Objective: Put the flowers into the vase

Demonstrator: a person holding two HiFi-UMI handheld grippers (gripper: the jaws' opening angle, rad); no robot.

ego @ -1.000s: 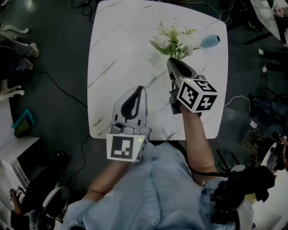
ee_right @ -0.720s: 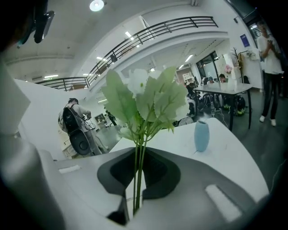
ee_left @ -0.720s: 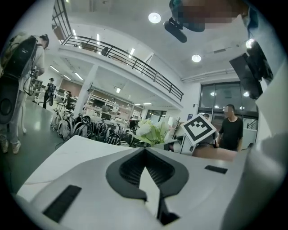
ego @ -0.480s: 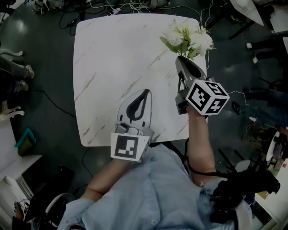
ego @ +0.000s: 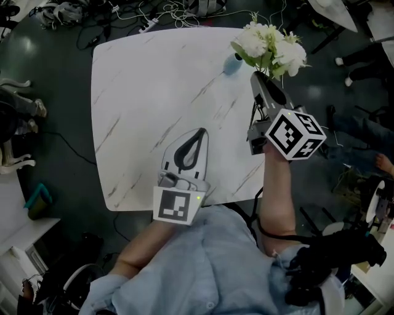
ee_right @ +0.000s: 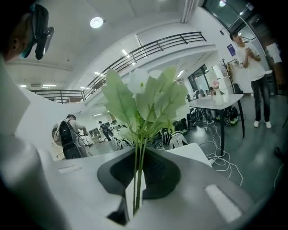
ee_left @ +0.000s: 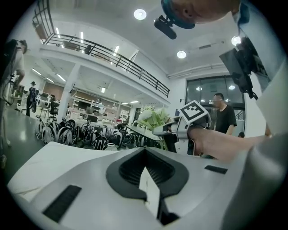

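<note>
A bunch of white flowers (ego: pixel 271 48) with green leaves is lifted over the far right corner of the white marble table (ego: pixel 141 92). My right gripper (ego: pixel 259 77) is shut on the stems (ee_right: pixel 138 179), and the leaves (ee_right: pixel 148 99) fill its own view. A pale blue vase (ego: pixel 232 63) sits on the table just left of the bunch, partly hidden by leaves. My left gripper (ego: pixel 199 131) hovers over the table's near edge, shut and holding nothing. In the left gripper view the flowers (ee_left: pixel 152 117) and the right gripper (ee_left: pixel 167 130) show ahead to the right.
Cables (ego: pixel 166 12) lie on the dark floor beyond the table's far edge. Another white table (ee_right: pixel 216 101) and a standing person (ee_right: pixel 252 63) are off to the right. A person in black (ee_left: pixel 223 117) stands behind my right arm.
My right gripper has lifted the flowers up and away from the tabletop. The vase now shows to the left of the bunch. My left gripper has shifted slightly forward over the table.
</note>
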